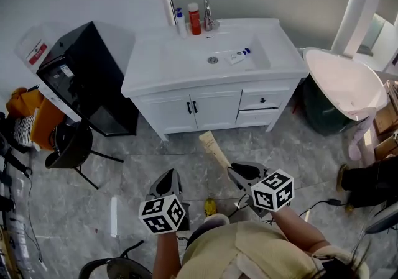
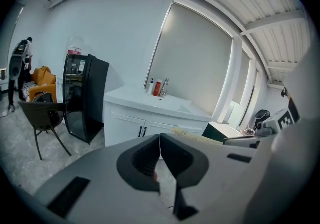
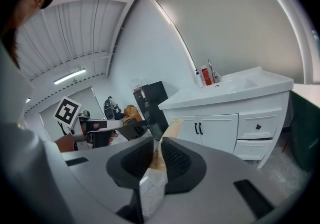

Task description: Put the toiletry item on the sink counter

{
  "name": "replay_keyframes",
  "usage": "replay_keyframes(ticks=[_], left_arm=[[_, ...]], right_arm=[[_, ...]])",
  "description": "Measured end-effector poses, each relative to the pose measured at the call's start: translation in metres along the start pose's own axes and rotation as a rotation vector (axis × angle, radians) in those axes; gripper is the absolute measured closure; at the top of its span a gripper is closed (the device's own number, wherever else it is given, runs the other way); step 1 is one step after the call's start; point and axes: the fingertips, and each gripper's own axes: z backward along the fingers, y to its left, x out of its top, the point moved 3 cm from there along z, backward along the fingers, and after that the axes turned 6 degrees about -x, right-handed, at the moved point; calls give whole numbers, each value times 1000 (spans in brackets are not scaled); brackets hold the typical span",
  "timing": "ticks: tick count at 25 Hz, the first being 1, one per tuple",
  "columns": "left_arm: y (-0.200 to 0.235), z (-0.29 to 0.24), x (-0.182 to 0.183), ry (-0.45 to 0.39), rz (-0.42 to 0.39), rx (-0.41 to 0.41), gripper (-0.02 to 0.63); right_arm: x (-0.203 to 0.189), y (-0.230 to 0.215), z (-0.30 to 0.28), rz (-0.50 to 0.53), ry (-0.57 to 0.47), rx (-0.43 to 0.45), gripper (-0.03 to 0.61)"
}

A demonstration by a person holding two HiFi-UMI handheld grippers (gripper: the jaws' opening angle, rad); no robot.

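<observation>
My right gripper is shut on a long cream-coloured toiletry tube, whose far end points towards the white sink counter. In the right gripper view the tube sticks out past the jaw tips of that gripper, and the counter lies ahead on the right. Beside it, my left gripper is shut with nothing in it; its jaws meet in the left gripper view. Both grippers hang over the grey floor, well short of the cabinet.
A small tube lies in the basin; a red bottle, a white bottle and the tap stand at the back. A black fridge and black chair are left, a white salon basin right.
</observation>
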Motion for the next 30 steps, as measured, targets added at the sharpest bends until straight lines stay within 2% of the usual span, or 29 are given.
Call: replay_keyframes(ticks=[5,12,17,22,30], left_arm=[[26,-14,13,38,-84,21,574],[68,-25,32,44,-29,9,574],[93,-30,43,37,-39,12,574],[102,-40,50,49,-27,1,574],[110,-61,67,33,-28,29,572]], right_arm=[[18,9,-31,4,-3,-10,508],[42,20,-68,2,-18,-34,508],[55,20,-86,1,-29,-64,508],[69,18,-94,17,-35,-73,508],[92,-1,-122,25,-44,-57,508]])
